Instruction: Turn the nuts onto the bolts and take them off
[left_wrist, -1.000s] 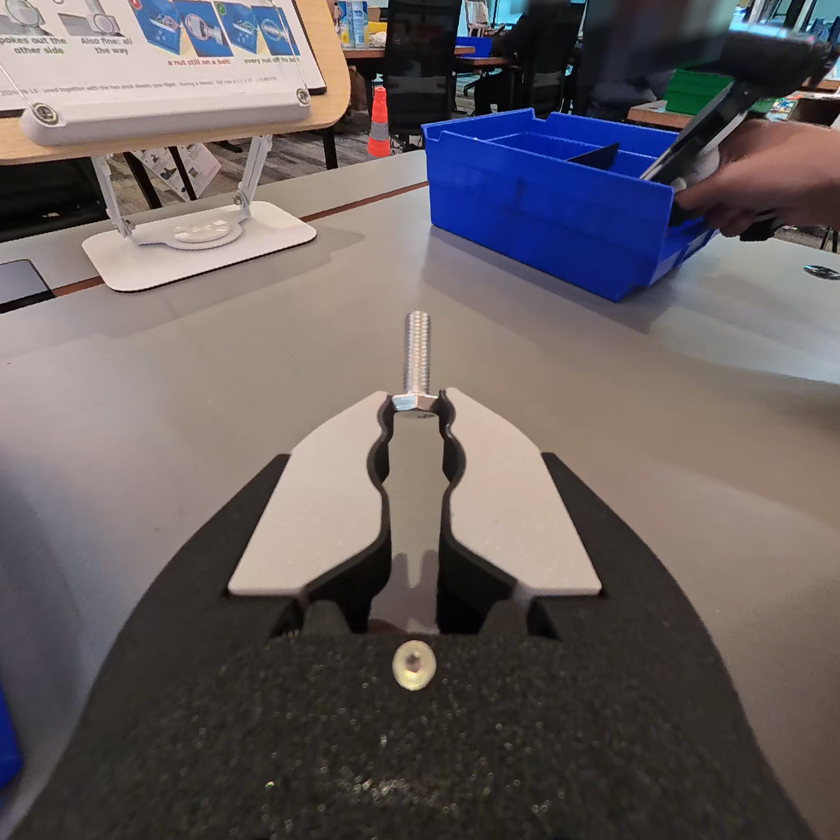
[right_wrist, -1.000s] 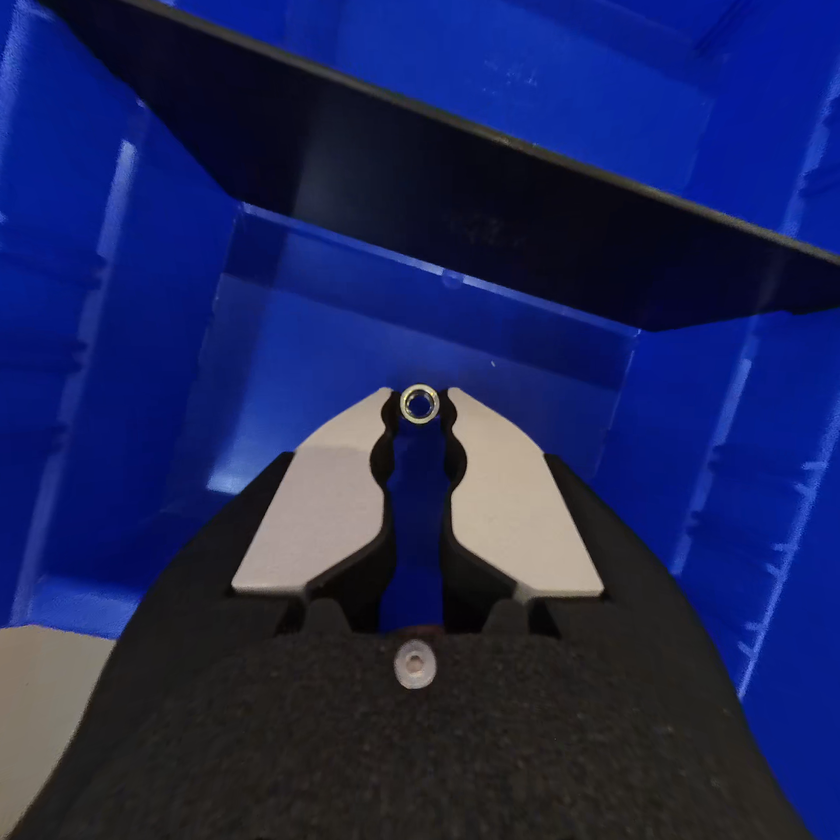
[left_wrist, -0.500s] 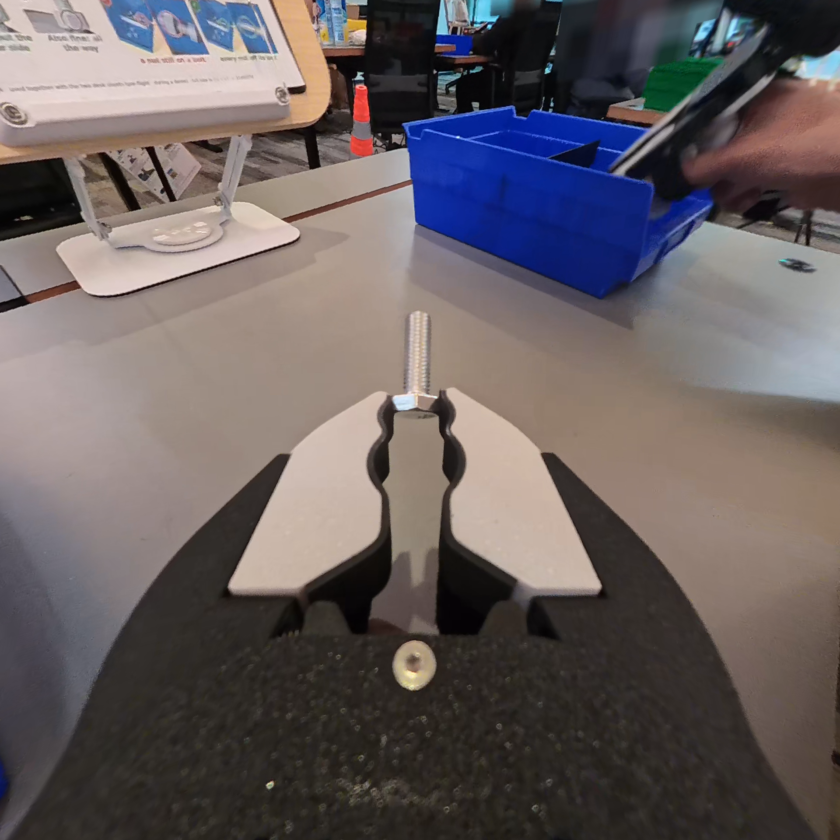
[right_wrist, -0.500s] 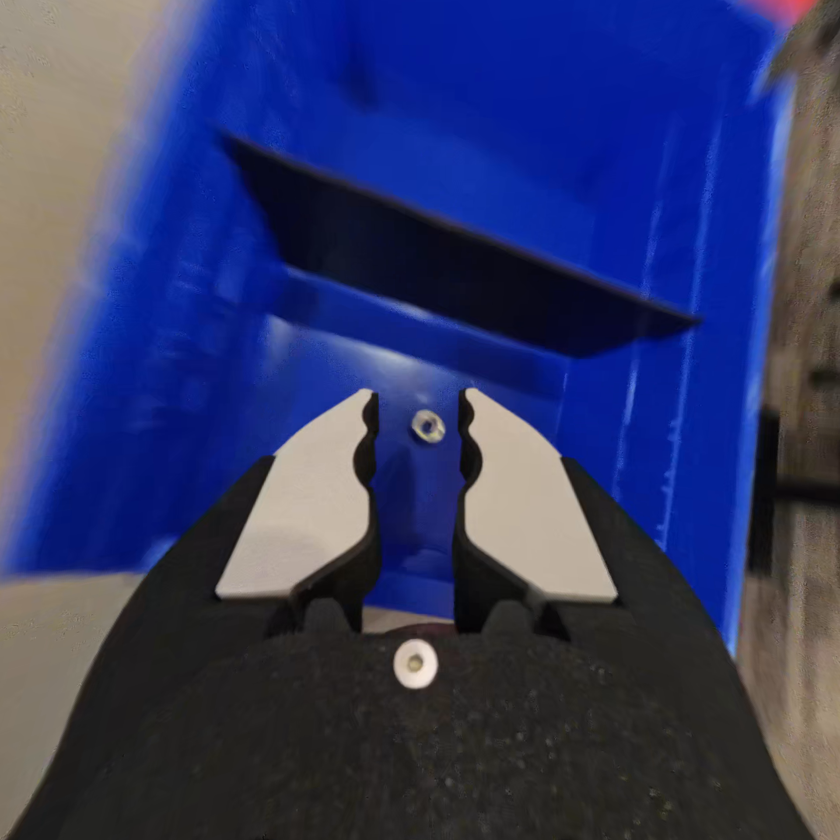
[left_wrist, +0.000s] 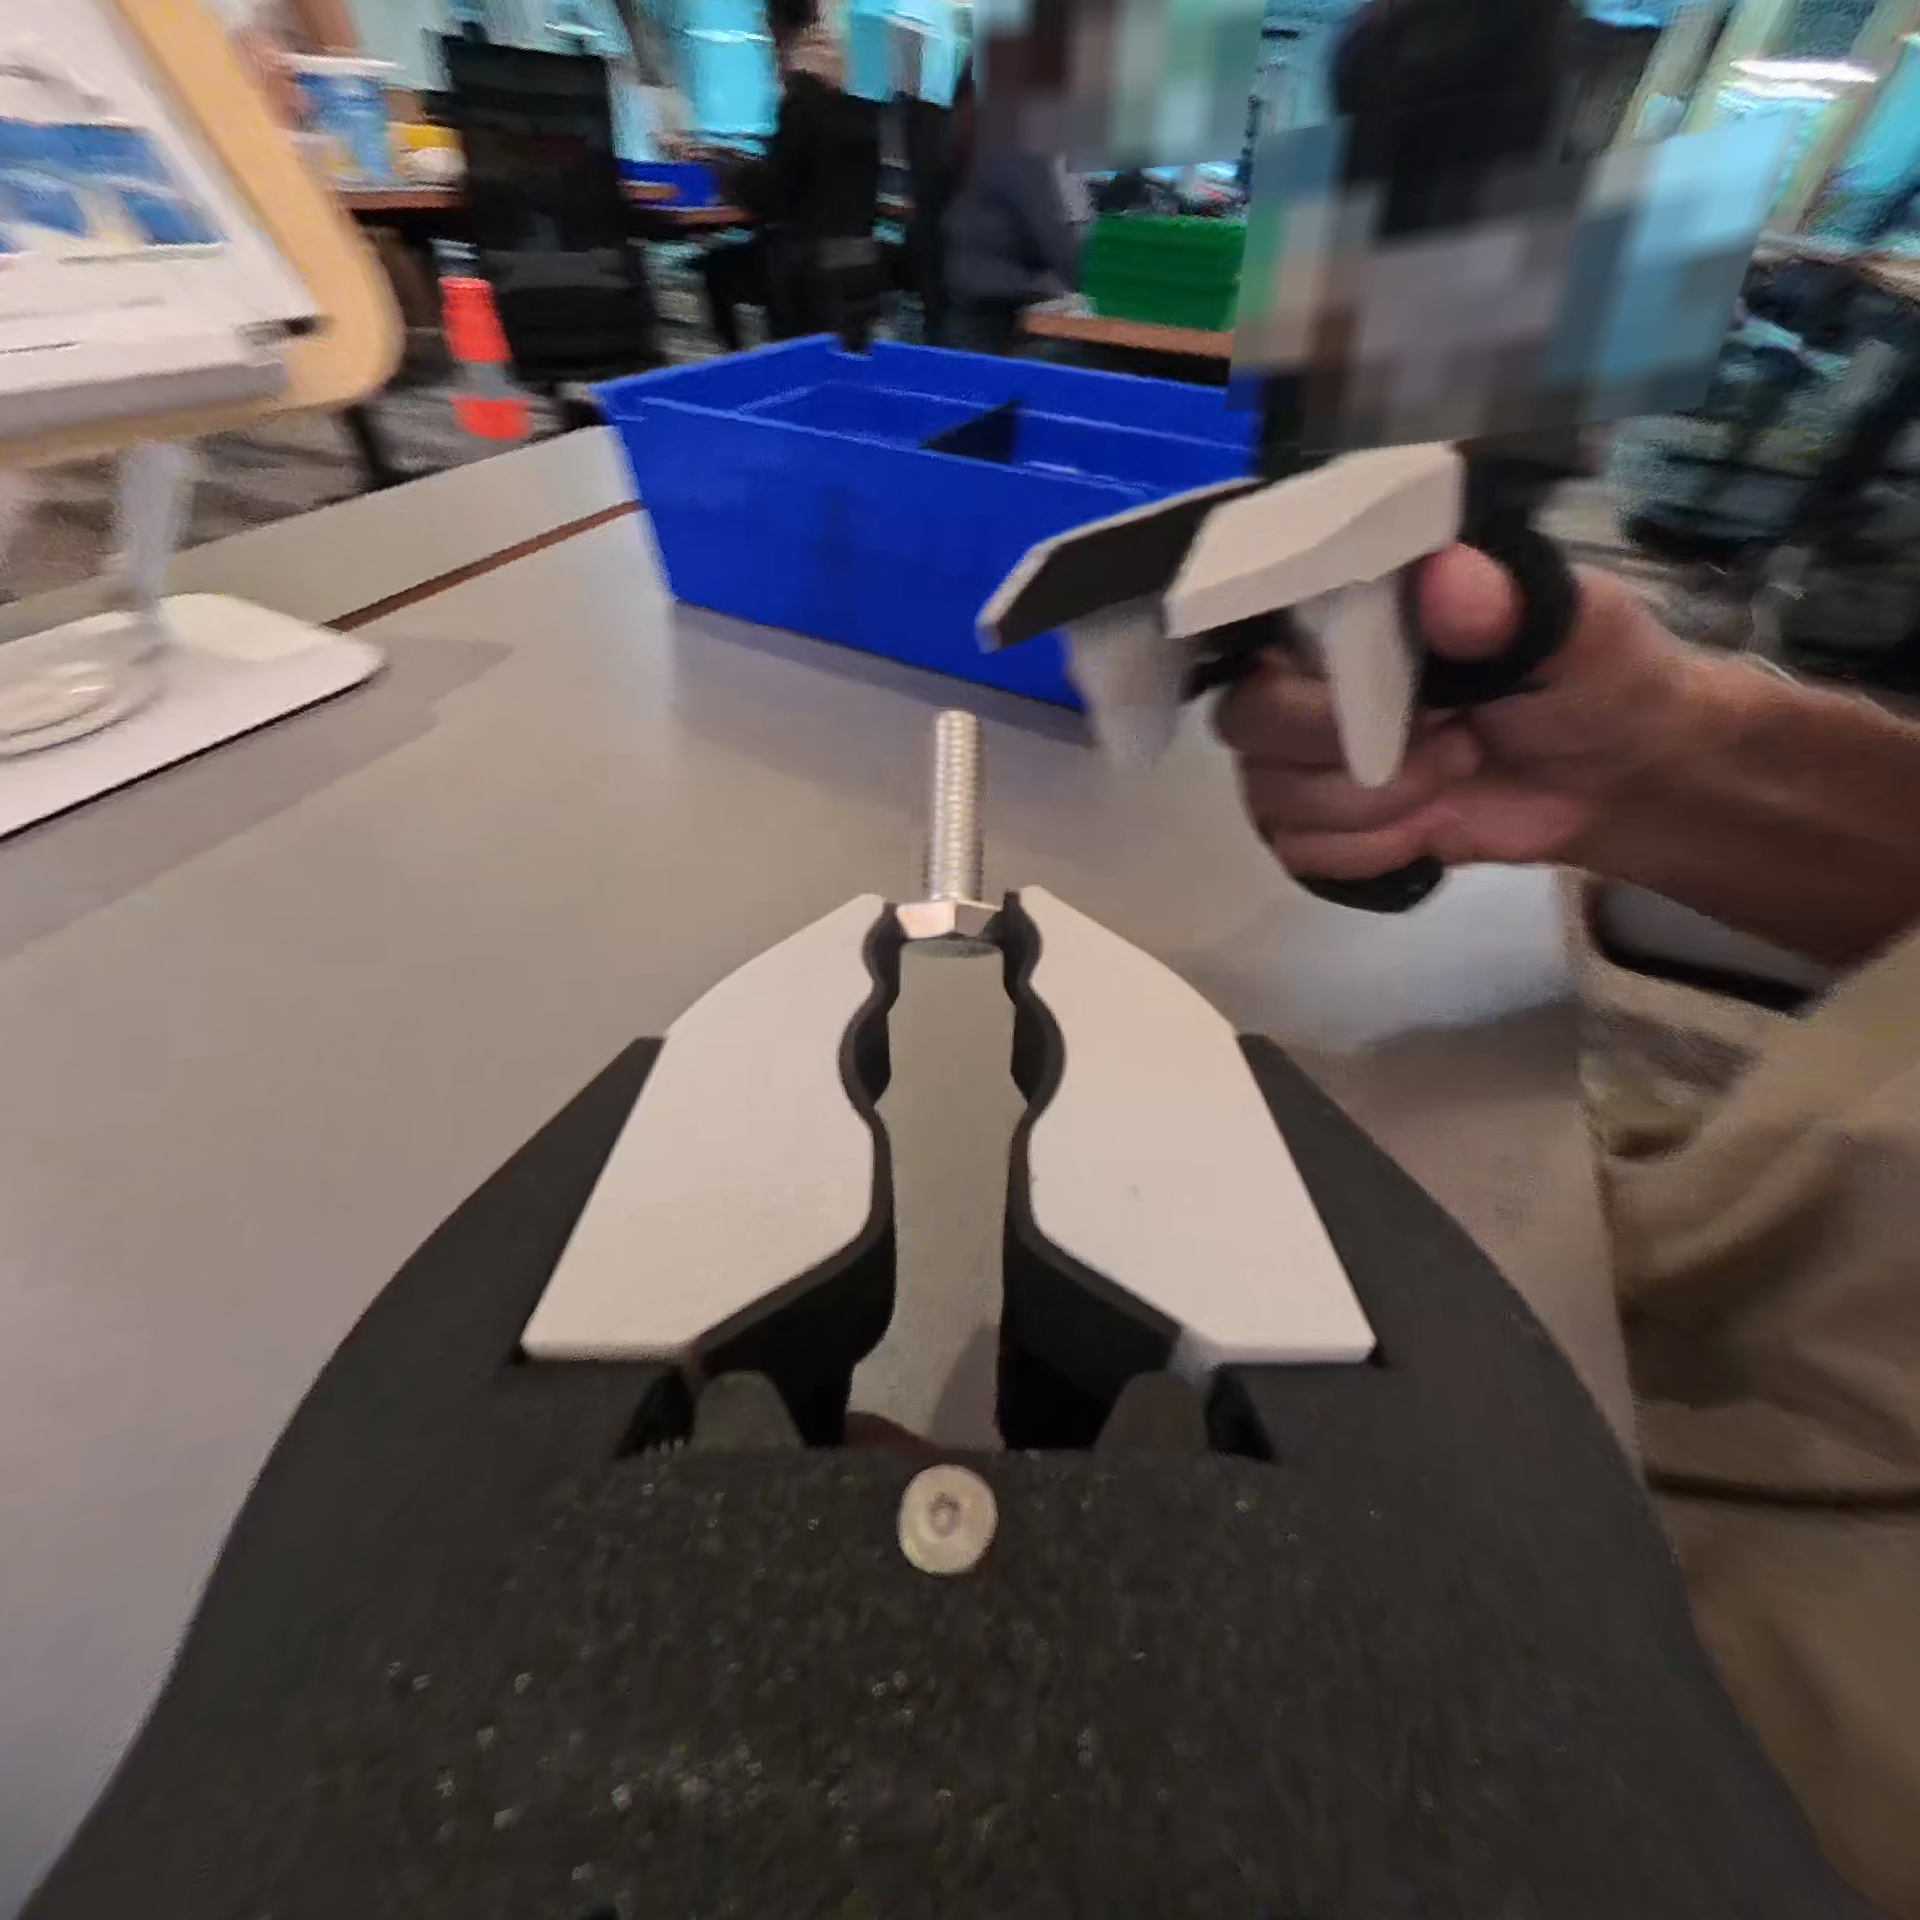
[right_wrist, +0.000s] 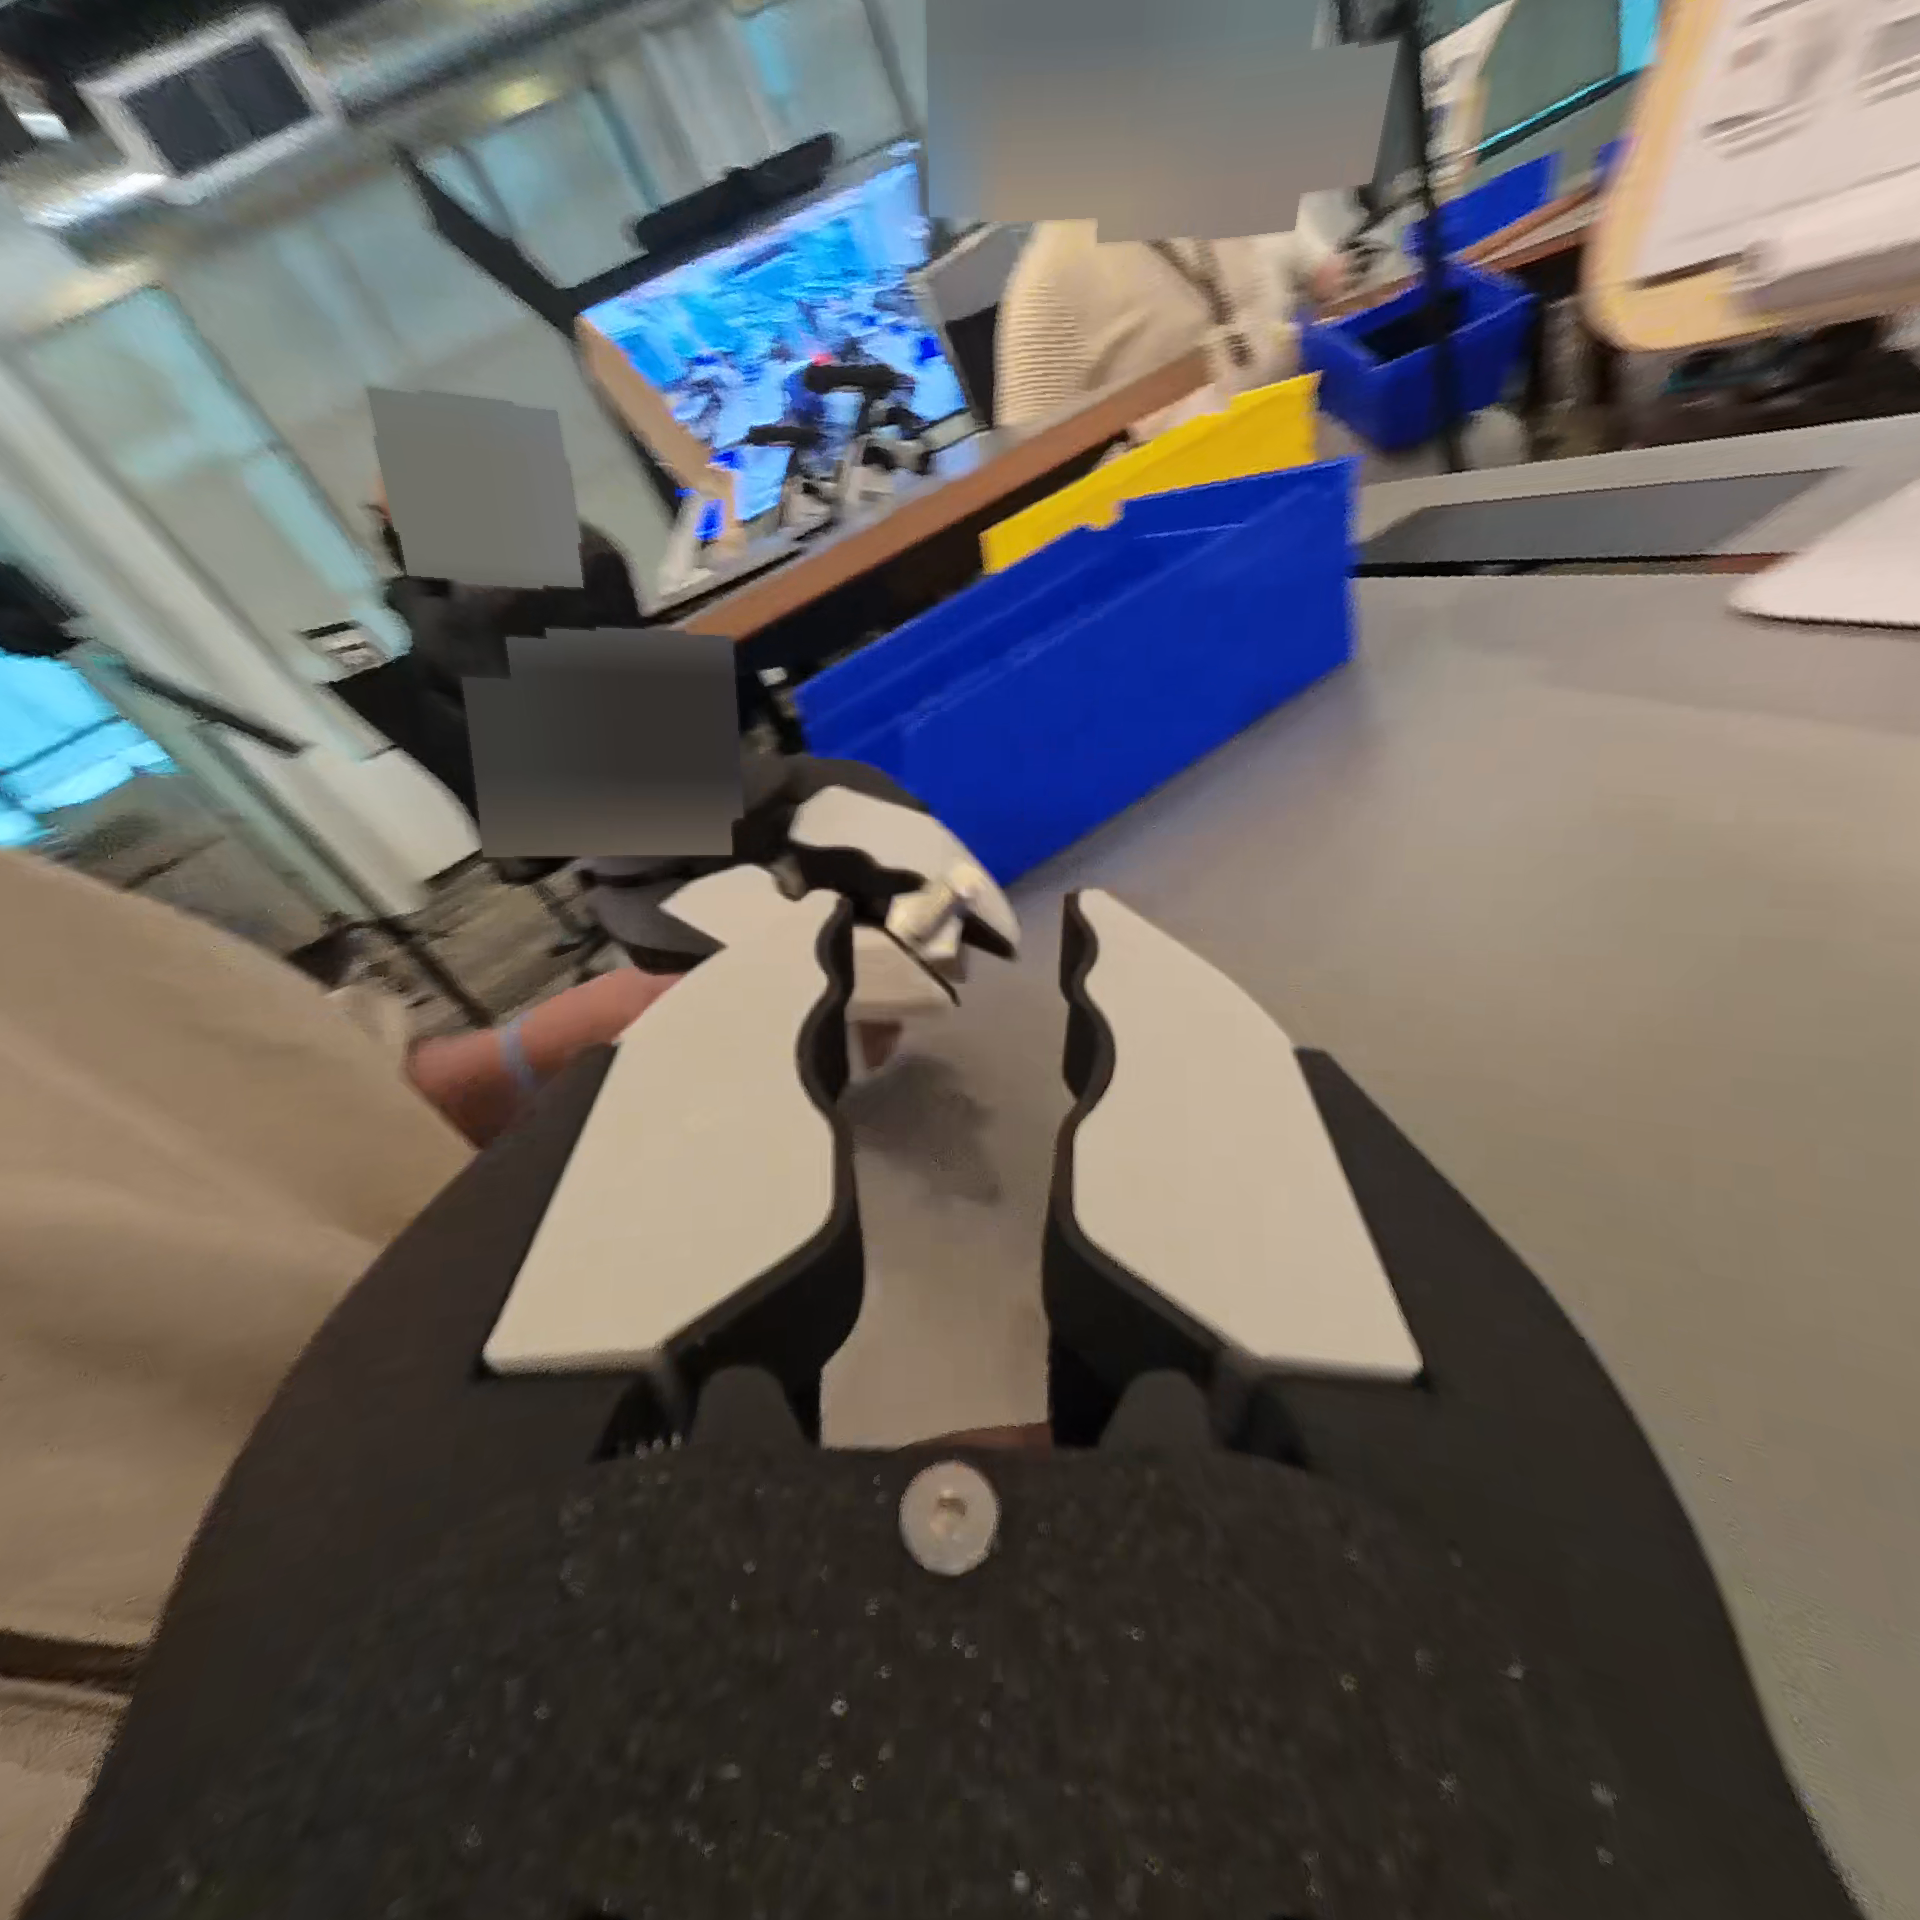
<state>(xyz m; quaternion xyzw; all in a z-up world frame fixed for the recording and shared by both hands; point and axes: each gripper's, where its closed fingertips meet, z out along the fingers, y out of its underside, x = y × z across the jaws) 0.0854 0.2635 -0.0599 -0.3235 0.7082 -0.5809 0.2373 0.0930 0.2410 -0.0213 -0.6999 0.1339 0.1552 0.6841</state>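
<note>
Gripping the bare bolt (left_wrist: 954, 821) by its head at frame centre, the left gripper (left_wrist: 952, 914) is closed; the right gripper (right_wrist: 956, 935) gapes empty, so threading a nut seems not yet begun

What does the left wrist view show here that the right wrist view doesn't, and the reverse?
Only the left wrist view shows the left gripper shut on the bolt by its head, threads pointing away, plus the black divider inside the blue bin. Only the right wrist view shows the right gripper open and empty, a yellow bin and a screen. Both show the blue bin, the grey table and the other gripper.
</note>
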